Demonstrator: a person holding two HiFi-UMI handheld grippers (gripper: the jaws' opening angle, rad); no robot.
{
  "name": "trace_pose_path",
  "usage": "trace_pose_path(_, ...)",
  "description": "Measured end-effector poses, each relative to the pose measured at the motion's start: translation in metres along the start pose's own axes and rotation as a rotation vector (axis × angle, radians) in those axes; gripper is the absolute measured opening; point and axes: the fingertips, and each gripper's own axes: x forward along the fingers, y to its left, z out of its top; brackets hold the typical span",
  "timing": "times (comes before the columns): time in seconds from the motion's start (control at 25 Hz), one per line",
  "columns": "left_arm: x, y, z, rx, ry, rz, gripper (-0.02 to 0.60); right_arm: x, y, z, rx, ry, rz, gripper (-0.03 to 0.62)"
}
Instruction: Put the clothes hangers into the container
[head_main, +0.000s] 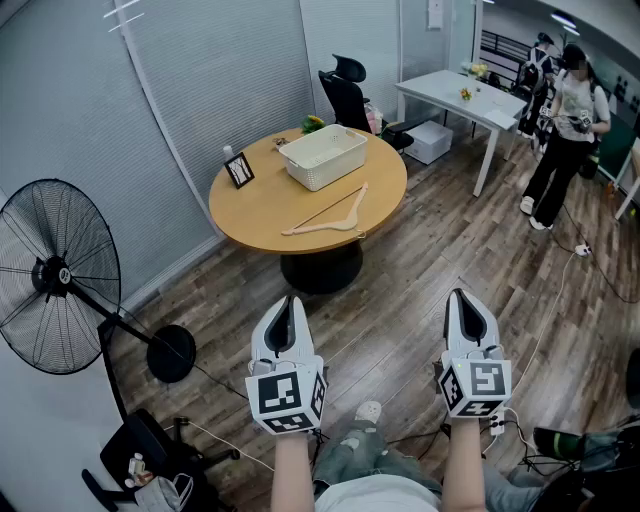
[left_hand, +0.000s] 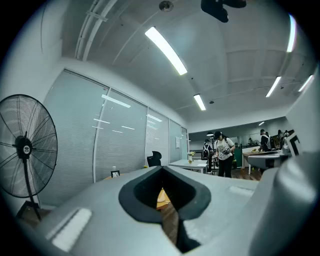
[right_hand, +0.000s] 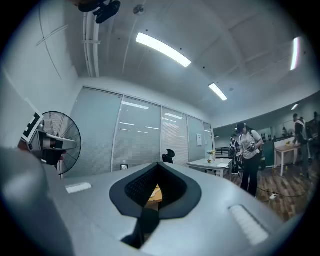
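A pale wooden clothes hanger (head_main: 330, 212) lies flat on the round wooden table (head_main: 255, 205), near its front edge. Just behind it stands the white basket container (head_main: 322, 157), which looks empty. Both grippers are held low over the floor, well short of the table. My left gripper (head_main: 289, 303) has its jaws together with nothing between them, and my right gripper (head_main: 463, 298) is the same. In the left gripper view the shut left gripper (left_hand: 163, 172) frames a sliver of the table; the right gripper (right_hand: 161, 168) does likewise in its own view.
A black pedestal fan (head_main: 58, 277) stands at the left, its base (head_main: 171, 353) on the wood floor. A small picture frame (head_main: 239, 170) sits on the table's left. Behind are an office chair (head_main: 347, 88), a white desk (head_main: 462, 96) and a person (head_main: 563, 135). Cables (head_main: 575, 250) trail at right.
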Motion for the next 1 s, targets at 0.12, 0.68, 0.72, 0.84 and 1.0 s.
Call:
trace_pose_path(0.12,-0.001,0.001,-0.001,0.000,0.001,0.001,0.000,-0.001,0.000,-0.002,0.000,0.002,-0.001,0.017)
trace_pose_path(0.68,0.012,-0.001,-0.006,0.004,0.013,-0.025,0.000,0.005,-0.007,-0.010,0.028,0.010,-0.037,0.018)
trace_pose_path(0.72,0.015,-0.001,-0.007,0.005,0.015,-0.025,0.000,0.007,-0.009,-0.012,0.032,0.015,-0.039,0.018)
trace_pose_path(0.84,0.027,0.001,-0.012,0.001,0.022,-0.025,0.000,0.015,-0.016,-0.016,0.028,0.026,-0.051,0.018)
trace_pose_path(1.0,0.052,0.003,-0.015,-0.004,0.034,-0.022,0.000,0.033,-0.025,-0.017,0.025,0.032,-0.062,0.018)
